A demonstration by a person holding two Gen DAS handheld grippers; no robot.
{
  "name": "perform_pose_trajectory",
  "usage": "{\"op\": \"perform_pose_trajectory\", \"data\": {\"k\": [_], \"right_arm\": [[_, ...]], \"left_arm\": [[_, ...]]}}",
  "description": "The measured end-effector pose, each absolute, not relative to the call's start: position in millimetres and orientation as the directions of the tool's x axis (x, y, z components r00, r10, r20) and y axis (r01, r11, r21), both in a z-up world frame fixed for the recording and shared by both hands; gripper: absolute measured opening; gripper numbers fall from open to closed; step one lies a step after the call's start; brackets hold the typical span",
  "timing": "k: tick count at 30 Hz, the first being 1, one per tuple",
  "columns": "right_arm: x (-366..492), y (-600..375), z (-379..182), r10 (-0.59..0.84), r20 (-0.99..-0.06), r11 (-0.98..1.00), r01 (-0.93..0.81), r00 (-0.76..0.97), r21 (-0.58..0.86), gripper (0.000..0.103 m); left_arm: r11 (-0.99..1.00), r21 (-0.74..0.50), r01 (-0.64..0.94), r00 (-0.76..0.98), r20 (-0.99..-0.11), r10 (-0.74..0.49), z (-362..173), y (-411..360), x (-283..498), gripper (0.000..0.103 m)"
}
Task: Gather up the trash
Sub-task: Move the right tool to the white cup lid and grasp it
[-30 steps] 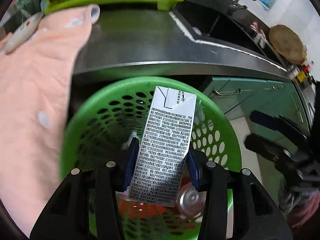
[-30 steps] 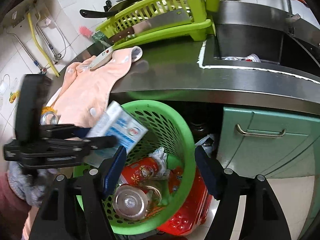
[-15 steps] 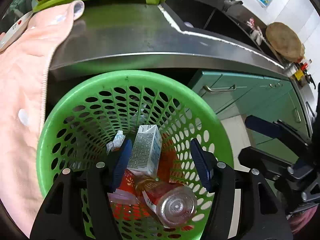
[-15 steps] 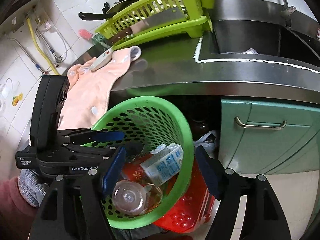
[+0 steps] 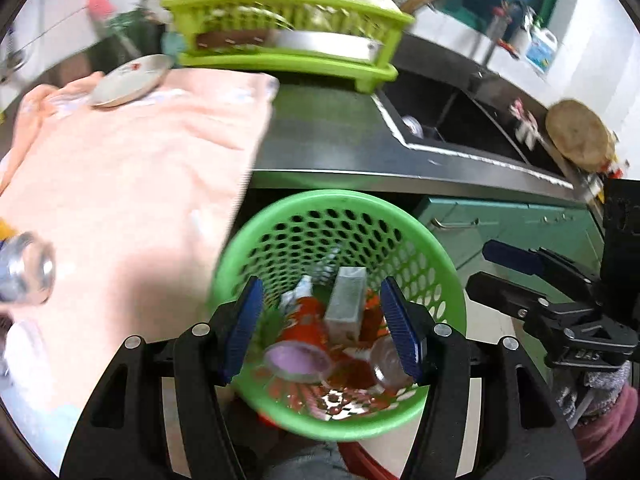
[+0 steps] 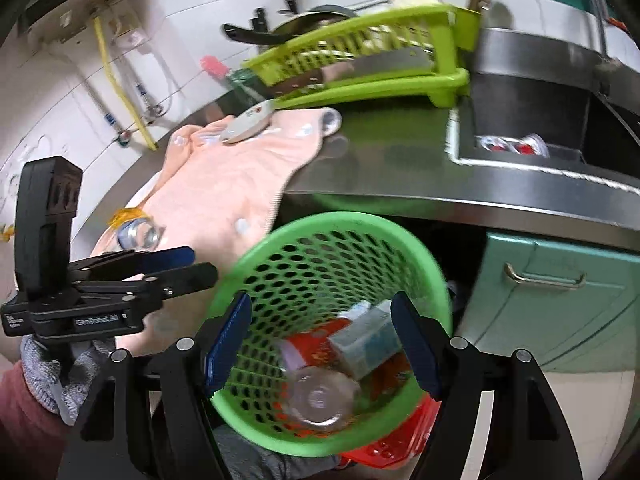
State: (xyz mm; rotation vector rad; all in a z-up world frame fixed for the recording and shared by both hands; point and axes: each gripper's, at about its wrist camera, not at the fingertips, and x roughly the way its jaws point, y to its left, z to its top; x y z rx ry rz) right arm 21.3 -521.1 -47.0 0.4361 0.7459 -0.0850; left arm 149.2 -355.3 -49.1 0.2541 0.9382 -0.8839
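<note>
A green perforated basket (image 5: 256, 240) (image 6: 256, 256) stands below the steel counter edge. In it lie a milk carton (image 5: 346, 300) (image 6: 370, 342), a red wrapper (image 5: 304, 326), a clear bottle (image 6: 318, 398) and other trash. My left gripper (image 5: 322, 328) is open and empty above the basket; it also shows in the right wrist view (image 6: 192, 264). My right gripper (image 6: 320, 344) is open and empty over the basket; it shows at the right of the left wrist view (image 5: 496, 268). A metal can (image 5: 24, 274) (image 6: 138, 234) lies on the pink towel.
A pink towel (image 5: 120, 184) covers the counter's left, with a white lid (image 5: 128, 80) on it. A lime dish rack (image 5: 288, 28) stands behind. The sink (image 5: 448, 120) lies to the right. Green cabinet drawers (image 6: 560, 300) sit under the counter. A red bag (image 6: 396, 440) lies beside the basket.
My left gripper let go of the milk carton, which dropped into the basket. The left gripper then rose and pulled back left, bringing the towel and can into view.
</note>
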Motion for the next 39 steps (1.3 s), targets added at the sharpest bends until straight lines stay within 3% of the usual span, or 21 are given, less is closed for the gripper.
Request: {"op": "perform_pose_trajectory", "data": {"k": [14, 23, 39], "right_arm": [[85, -406, -38, 0.250, -0.682, 0.941, -0.005, 0.688, 0.339, 0.070], [128, -314, -42, 0.344, -0.691, 0.937, -0.186, 0.636, 0.295, 0.072], [203, -195, -65, 0.345, -0.748, 0.919, -0.365, 0.567, 0.148, 0.074]], "left_arm": [[0.841, -0.092, 0.533, 0.511, -0.757, -0.407, -12, -183, 176, 0.061], [0.928, -0.105, 0.357, 0.582, -0.752, -0.309, -6, -85, 194, 0.061], [0.979, -0.132, 0.157, 0.618, -0.760, -0.201, -20, 11, 209, 0.065]]}}
